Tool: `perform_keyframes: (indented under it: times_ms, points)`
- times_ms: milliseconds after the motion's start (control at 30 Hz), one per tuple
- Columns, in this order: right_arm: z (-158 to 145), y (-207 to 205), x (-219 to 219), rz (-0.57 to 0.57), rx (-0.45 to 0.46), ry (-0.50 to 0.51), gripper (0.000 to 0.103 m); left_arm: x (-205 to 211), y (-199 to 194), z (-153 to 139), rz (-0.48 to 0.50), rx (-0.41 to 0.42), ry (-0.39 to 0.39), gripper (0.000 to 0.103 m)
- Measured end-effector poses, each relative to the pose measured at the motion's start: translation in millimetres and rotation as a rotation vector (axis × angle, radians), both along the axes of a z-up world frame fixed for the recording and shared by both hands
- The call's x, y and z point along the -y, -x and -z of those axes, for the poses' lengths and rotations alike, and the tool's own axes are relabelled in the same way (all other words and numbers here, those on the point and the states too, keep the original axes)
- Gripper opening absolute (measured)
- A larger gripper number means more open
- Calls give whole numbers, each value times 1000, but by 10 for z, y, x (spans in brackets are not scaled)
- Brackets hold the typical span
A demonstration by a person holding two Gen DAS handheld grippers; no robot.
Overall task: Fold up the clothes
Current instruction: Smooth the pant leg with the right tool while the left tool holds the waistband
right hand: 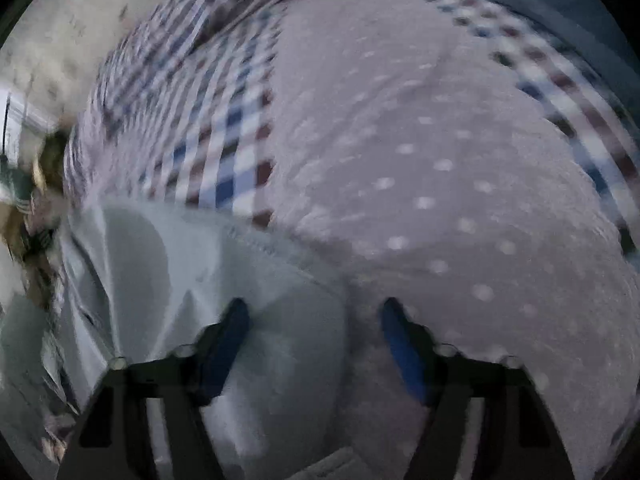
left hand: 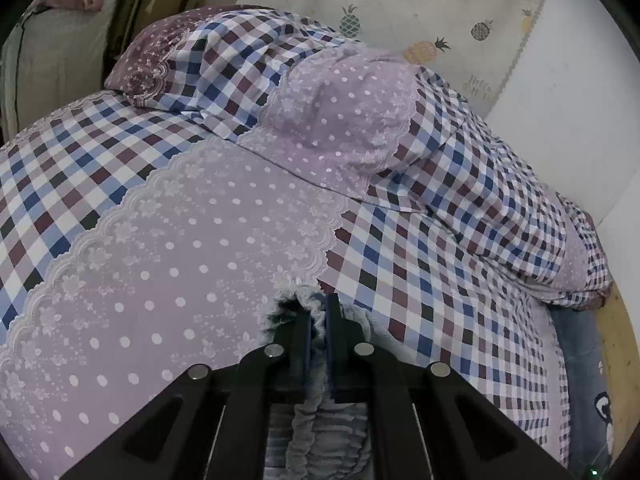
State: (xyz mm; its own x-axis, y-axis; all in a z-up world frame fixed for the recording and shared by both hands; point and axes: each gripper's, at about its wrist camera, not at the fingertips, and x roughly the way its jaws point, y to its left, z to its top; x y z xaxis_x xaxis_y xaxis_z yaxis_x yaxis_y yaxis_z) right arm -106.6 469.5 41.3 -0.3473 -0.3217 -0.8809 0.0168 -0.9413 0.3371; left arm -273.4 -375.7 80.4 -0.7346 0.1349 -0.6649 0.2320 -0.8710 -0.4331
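Lilac polka-dot cotton bordered with a blue, maroon and white check forms the bedspread (left hand: 168, 240), the largest item we see; it covers the bed across both views. Two matching pillows in the same fabric lie at the far end: the near pillow (left hand: 340, 120) overlaps the far pillow (left hand: 208, 52). Beyond them hangs a pale sheet printed with pineapples (left hand: 400, 8), next to a plain white wall (left hand: 560, 100).

We locate the first task item, a grey-blue ribbed fleecy garment (left hand: 320, 440), directly on the dotted panel of the bedspread, at the bottom centre of the left wrist view. The left gripper (left hand: 318, 320) has its jaws narrowed onto a bunched ridge of this garment, with fabric pinched between the blue pads.

In the right wrist view, which is motion-blurred, we see a pale grey-white smooth garment (right hand: 180, 280) spread on the bedspread at lower left. The right gripper (right hand: 316, 312) has its jaws spread wide, one finger over the pale garment and the other over the dotted bedspread, with nothing between them.
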Motion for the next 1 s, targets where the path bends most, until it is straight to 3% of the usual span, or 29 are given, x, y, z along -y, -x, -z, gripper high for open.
perform_keyframes:
  times_ms: [33, 100, 167, 300, 367, 500, 567, 700, 767, 833, 1000]
  points:
    - [-17, 43, 116, -44, -7, -55, 11, -3, 7, -1, 3, 0, 3, 5]
    - [-183, 122, 280, -100, -52, -173, 6, 1, 26, 12, 2, 4, -1, 5]
    - [-516, 208, 376, -115, -143, -312, 6, 3, 36, 20, 1, 8, -4, 5]
    - [-1431, 437, 459, -12, -414, -573, 6, 8, 6, -33, -3, -20, -14, 5]
    - [-1719, 592, 592, 25, -509, -668, 6, 30, -34, -99, -28, -51, -22, 5]
    - [-1859, 1055, 920, 73, -605, -816, 10, 135, -92, -235, -99, -115, -2, 5]
    - [-1671, 1379, 1009, 94, -551, -842, 24, 195, -47, -202, -124, -90, 3, 5]
    - [-1133, 1749, 893, 113, -379, -767, 48, 249, 104, 103, -117, 37, 37, 5]
    - [-1080, 1641, 672, 175, -404, -700, 61, 248, 127, 200, -109, 48, 49, 5]
    - [-1039, 1493, 378, 263, -423, -605, 81, 249, 142, 278, -101, 54, 52, 5]
    - [-563, 1426, -386, 422, -318, -176, 82, 238, 164, 427, -104, 59, 61, 5]
